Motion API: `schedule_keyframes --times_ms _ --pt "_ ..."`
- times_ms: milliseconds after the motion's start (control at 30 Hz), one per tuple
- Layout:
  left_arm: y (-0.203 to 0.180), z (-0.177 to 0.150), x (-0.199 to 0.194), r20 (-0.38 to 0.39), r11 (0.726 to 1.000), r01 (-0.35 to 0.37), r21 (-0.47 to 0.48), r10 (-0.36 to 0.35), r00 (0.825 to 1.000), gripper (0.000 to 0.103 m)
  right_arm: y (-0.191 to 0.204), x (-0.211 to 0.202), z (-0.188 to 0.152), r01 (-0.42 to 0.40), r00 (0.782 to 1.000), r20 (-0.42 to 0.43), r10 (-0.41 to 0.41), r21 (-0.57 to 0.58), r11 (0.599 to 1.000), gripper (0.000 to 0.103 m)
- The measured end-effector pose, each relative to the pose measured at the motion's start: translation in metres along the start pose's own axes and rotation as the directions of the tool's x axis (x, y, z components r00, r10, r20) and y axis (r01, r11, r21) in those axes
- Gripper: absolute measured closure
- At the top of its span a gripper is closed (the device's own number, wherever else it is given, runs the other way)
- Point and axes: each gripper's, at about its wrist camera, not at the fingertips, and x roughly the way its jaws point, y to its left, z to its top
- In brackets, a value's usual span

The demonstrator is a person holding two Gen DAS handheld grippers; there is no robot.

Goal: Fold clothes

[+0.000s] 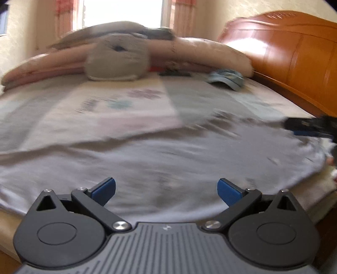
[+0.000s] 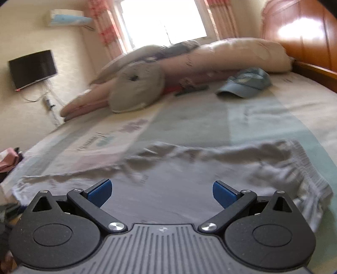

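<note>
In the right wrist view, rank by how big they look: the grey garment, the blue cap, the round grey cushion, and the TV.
Largest to smallest as they appear:
1. Grey garment, though it lies nearest the camera.
2. Round grey cushion.
3. Blue cap and TV look similar; I won't rank them.

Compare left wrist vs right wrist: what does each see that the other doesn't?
Left wrist only: the right gripper, entering at the right edge over the far side of the garment; its jaw state is not readable there.

Right wrist only: a TV and an air conditioner on the left wall, and the garment's ribbed hem at right.

Both: the grey garment spread flat on the bed, a blue cap, a grey cushion, pink bedding, the wooden headboard, the window. Each view's own gripper (left, right) is open, holding nothing.
</note>
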Motion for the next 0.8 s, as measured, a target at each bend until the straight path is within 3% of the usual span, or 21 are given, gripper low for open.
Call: schedule_keyframes --times_ms 167,233,367,533,667,800 --pt "0.07 0.006 0.01 -0.037 0.995 -0.066 -0.08 0.063 0.997 0.001 0.045 0.012 0.005 -0.032 0.999 0.013 0.033 -0.081 0.996 0.0" --pt "0.094 0.004 0.017 -0.075 0.992 -0.051 -0.119 0.043 0.996 0.001 0.066 0.023 0.005 -0.033 0.999 0.002 0.034 -0.114 0.993 0.0" --pt "0.124 0.012 0.012 -0.092 0.989 0.044 -0.14 -0.057 0.994 0.001 0.105 0.051 0.009 -0.058 0.995 -0.083 0.047 -0.13 0.99 0.0" --pt "0.184 0.026 -0.006 -0.076 0.976 0.01 -0.219 -0.027 0.997 0.001 0.155 0.079 0.028 -0.1 0.98 -0.185 0.068 -0.169 0.981 0.0" --pt "0.242 0.021 -0.028 -0.051 0.933 -0.062 -0.355 0.047 0.998 0.001 0.188 0.1 0.045 -0.113 0.972 -0.223 0.07 -0.185 0.976 0.0" --pt "0.287 -0.003 -0.049 -0.027 0.85 -0.082 -0.52 0.08 0.996 0.001 0.216 0.125 0.056 -0.129 0.963 -0.26 0.073 -0.203 0.971 0.0"
